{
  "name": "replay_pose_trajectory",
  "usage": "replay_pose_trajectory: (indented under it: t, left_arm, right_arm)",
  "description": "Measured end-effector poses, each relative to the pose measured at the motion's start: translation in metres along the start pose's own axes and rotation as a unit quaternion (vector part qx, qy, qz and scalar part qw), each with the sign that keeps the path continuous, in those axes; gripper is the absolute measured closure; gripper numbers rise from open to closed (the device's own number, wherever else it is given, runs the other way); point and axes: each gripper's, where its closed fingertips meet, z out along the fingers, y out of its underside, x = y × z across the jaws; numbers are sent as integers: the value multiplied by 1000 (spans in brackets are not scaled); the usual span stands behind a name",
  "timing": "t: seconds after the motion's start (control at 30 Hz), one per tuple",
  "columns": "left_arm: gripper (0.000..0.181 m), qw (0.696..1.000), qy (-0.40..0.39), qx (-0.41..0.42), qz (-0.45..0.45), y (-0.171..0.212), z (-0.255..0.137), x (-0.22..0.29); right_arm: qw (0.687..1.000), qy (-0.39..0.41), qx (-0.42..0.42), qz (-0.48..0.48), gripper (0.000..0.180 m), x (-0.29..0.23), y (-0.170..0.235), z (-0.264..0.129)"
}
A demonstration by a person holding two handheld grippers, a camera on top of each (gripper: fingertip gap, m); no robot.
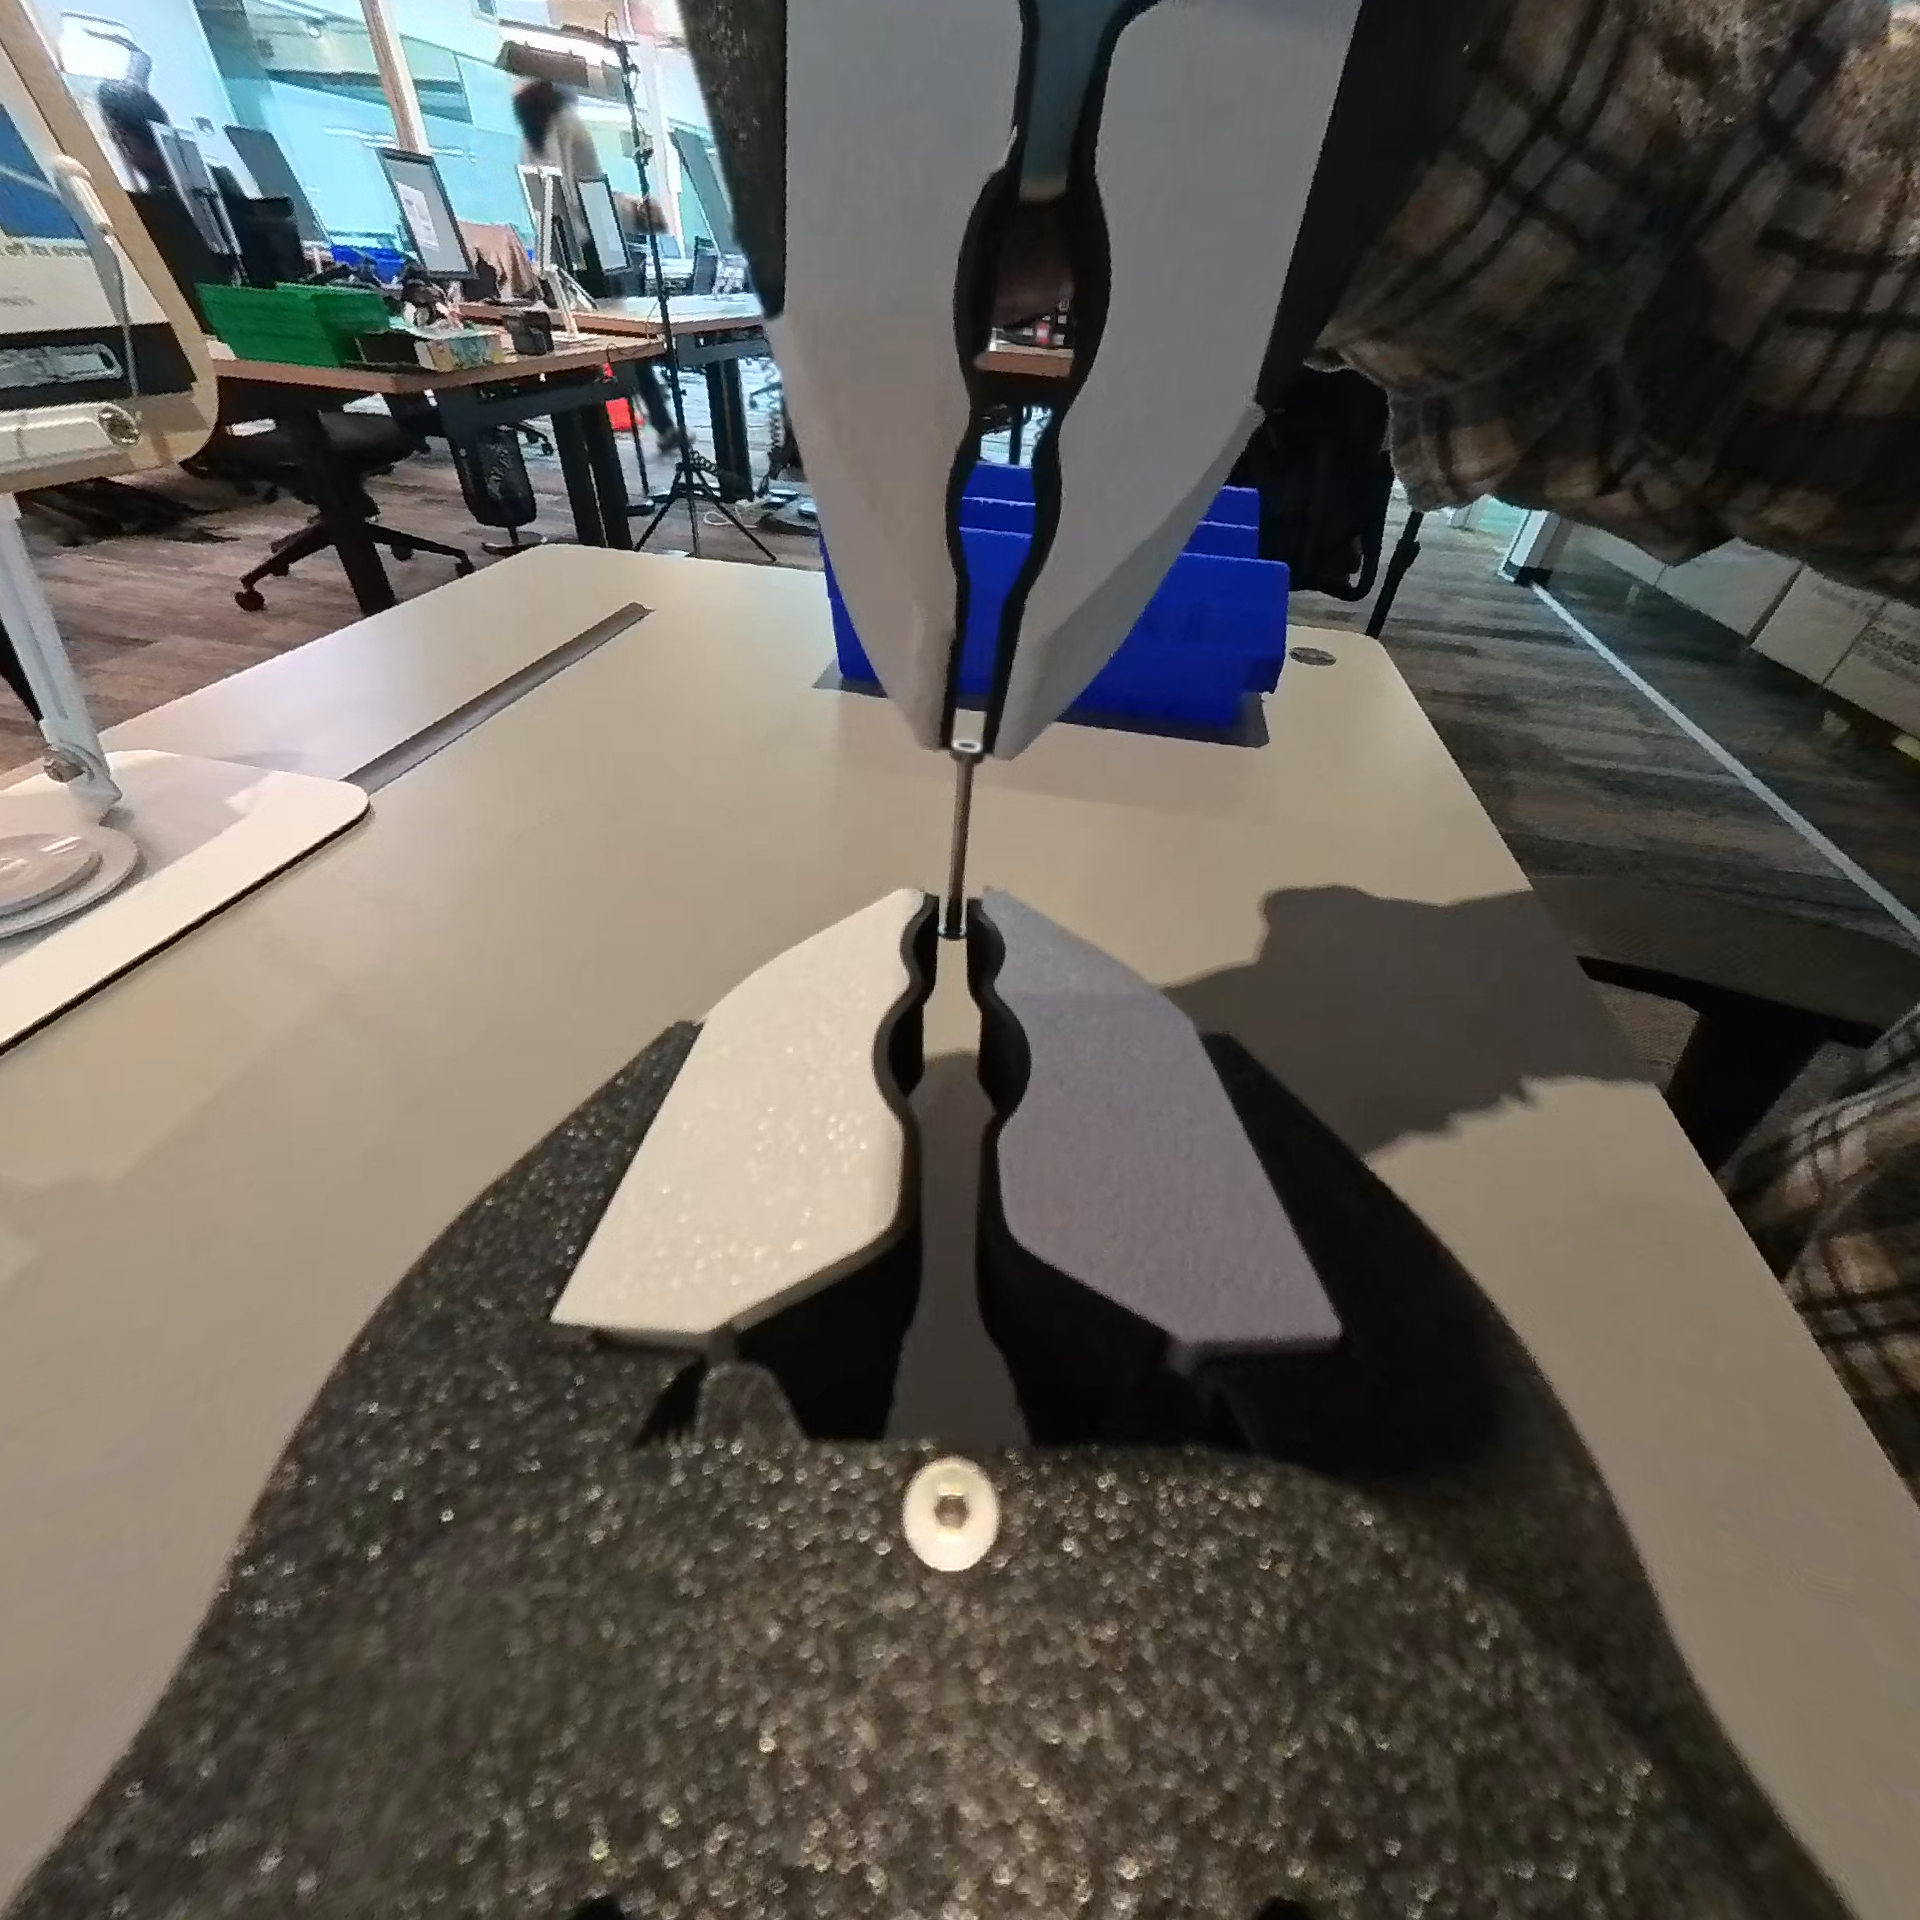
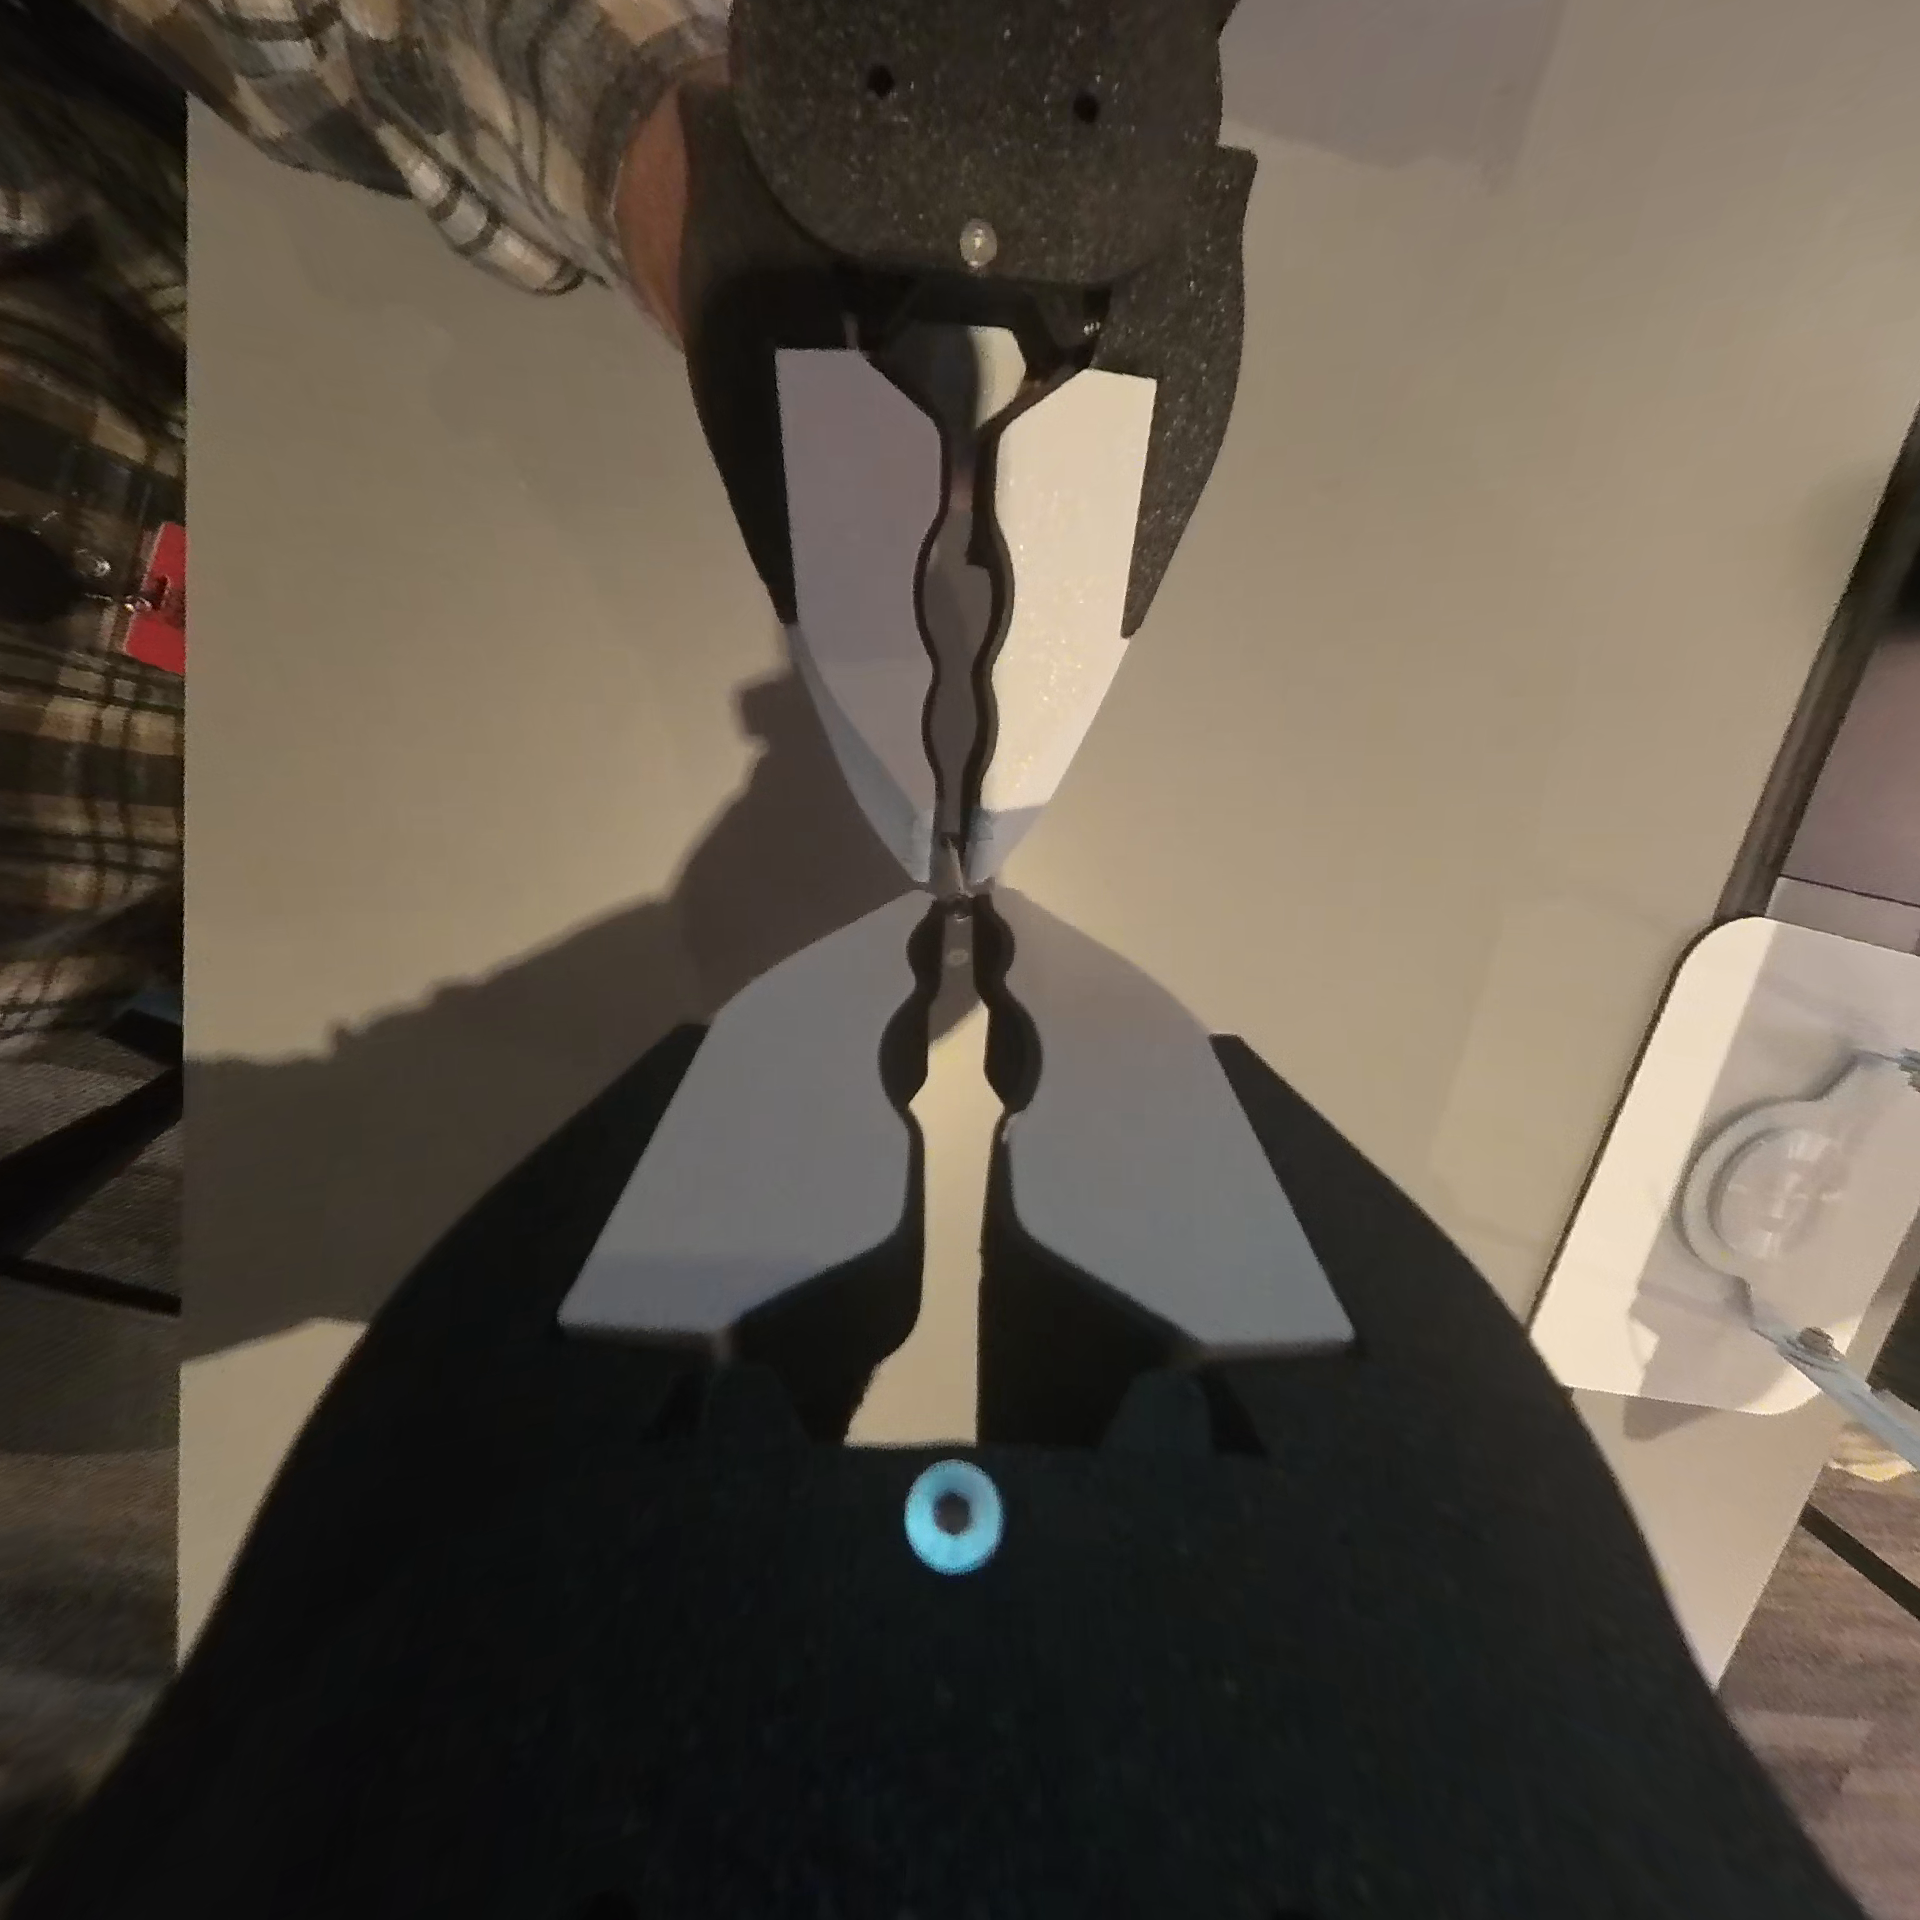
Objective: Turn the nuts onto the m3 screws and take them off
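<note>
A: Where's the screw?
B: The m3 screw (image 1: 958, 831) is strung between the two claws above the pale desk (image 1: 623, 935). In the left wrist view the left claw (image 1: 951, 914) is closed down to a sliver on its lower end, where a small ring, probably the nut (image 1: 950, 928), sits at the fingertips. The right claw (image 1: 968, 743) comes down from above, pinched on the screw's head end.
A: And from the right wrist camera?
B: It looks straight down. The right claw (image 2: 954, 914) and left claw (image 2: 951, 868) meet tip to tip, both nearly closed; the screw (image 2: 951, 860) is foreshortened to a speck and the nut can't be made out.
A: Any writing?
B: None legible on the tools. Only the left view shows the blue bins (image 1: 1174, 623) at the desk's far edge and the office beyond; the right view shows a white stand base (image 2: 1725, 1164). A plaid sleeve (image 1: 1662, 260) appears in both.
</note>
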Motion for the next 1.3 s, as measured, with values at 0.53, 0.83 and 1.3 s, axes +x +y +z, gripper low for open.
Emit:
replay_pose_trajectory:
  t: [0.53, 0.83, 1.3]
  left_arm:
    - [176, 1000, -7, -4, -6, 2, 0, -2]
    - [177, 1000, -3, -1, -10, 1, 0, -1]
    - [177, 998, 17, 45, -38, -12, -9, -2]
  right_arm:
    - [999, -17, 3, 44, 175, 2, 1, 2]
    - [999, -18, 12, 39, 171, 1, -1, 2]
    - [935, 58, 331, 112, 95, 1, -17, -34]
